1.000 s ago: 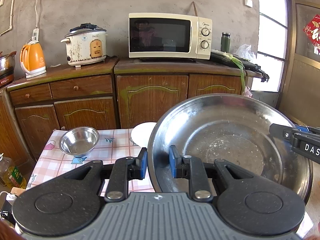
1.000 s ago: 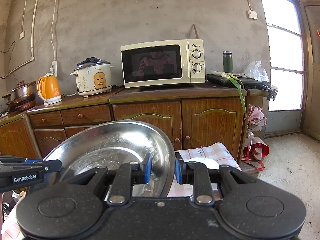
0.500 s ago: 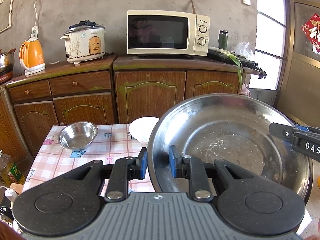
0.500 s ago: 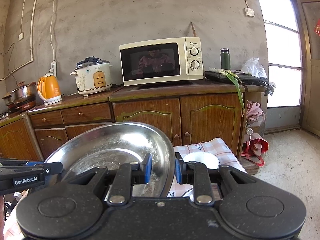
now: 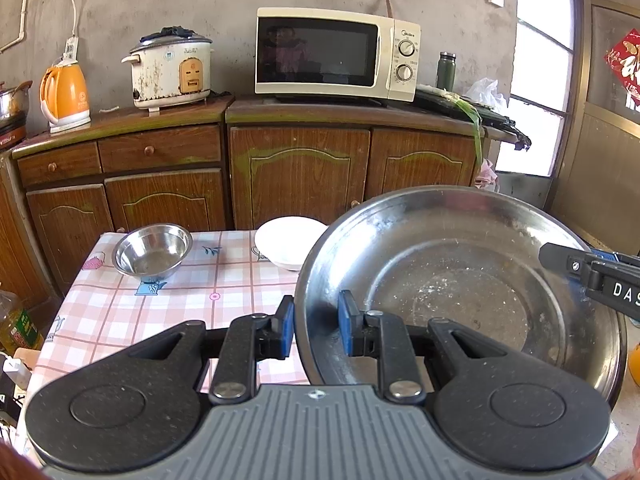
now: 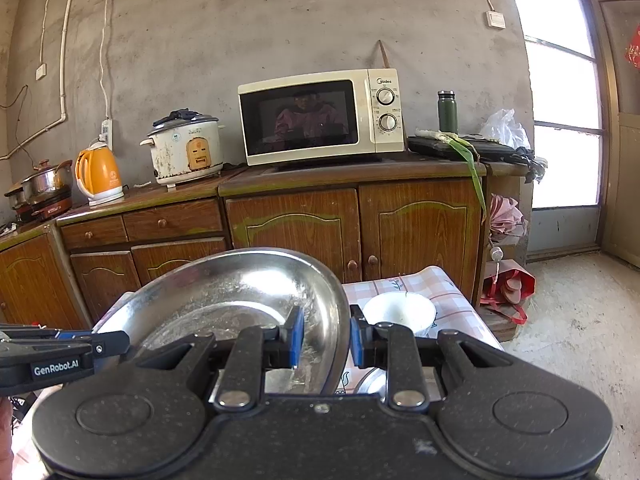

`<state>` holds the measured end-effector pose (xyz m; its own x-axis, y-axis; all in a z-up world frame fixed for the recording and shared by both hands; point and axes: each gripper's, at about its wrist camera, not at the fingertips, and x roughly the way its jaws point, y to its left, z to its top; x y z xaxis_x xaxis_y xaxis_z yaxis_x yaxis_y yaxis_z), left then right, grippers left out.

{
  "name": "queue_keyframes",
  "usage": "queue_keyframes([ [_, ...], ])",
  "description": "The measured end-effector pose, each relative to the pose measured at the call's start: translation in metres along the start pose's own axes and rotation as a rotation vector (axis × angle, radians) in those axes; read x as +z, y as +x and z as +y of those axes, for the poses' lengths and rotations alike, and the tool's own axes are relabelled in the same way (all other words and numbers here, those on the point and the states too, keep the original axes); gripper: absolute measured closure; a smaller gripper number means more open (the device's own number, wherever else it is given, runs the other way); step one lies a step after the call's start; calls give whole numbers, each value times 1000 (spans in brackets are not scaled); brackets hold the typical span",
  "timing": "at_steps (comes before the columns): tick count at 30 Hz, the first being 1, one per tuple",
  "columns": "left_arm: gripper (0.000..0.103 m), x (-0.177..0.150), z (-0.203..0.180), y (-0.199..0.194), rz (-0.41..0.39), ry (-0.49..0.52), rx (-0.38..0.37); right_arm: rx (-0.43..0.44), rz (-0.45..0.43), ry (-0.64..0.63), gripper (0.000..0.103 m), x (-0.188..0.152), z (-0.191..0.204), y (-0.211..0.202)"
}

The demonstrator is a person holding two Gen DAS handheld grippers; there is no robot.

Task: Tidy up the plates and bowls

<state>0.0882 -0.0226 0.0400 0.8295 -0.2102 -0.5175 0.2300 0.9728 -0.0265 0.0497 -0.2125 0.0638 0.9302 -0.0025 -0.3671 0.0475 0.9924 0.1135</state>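
Observation:
A large steel basin [image 5: 460, 292] hangs above the checked table [image 5: 160, 312], carried between both grippers. My left gripper [image 5: 316, 324] is shut on its left rim, one blue pad inside the wall and one outside. My right gripper [image 6: 324, 340] is shut on the opposite rim of the basin [image 6: 240, 292]; its tip [image 5: 560, 256] shows at the right of the left wrist view. On the table stand a small steel bowl [image 5: 152, 254] at the far left and a white bowl [image 5: 290, 242] beside the basin. The white bowl [image 6: 400, 312] also appears in the right wrist view.
Wooden cupboards [image 5: 300, 168] stand right behind the table, bearing a microwave [image 5: 336, 54], a rice cooker [image 5: 172, 68] and an orange kettle [image 5: 64, 94]. Another steel rim [image 6: 372, 384] peeks out below the right gripper. A bottle [image 5: 18, 324] stands left of the table; bare floor [image 6: 580, 320] lies to the right.
The background has slid upward in both views, so more of the table and the white bowl shows. Both grips on the basin look unchanged.

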Motion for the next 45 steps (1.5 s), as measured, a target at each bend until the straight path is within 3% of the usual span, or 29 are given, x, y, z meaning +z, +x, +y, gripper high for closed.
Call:
queue_keyframes([
  [45, 80, -43, 1, -6, 61, -6, -13, -6, 47, 10, 72, -43, 0, -19],
])
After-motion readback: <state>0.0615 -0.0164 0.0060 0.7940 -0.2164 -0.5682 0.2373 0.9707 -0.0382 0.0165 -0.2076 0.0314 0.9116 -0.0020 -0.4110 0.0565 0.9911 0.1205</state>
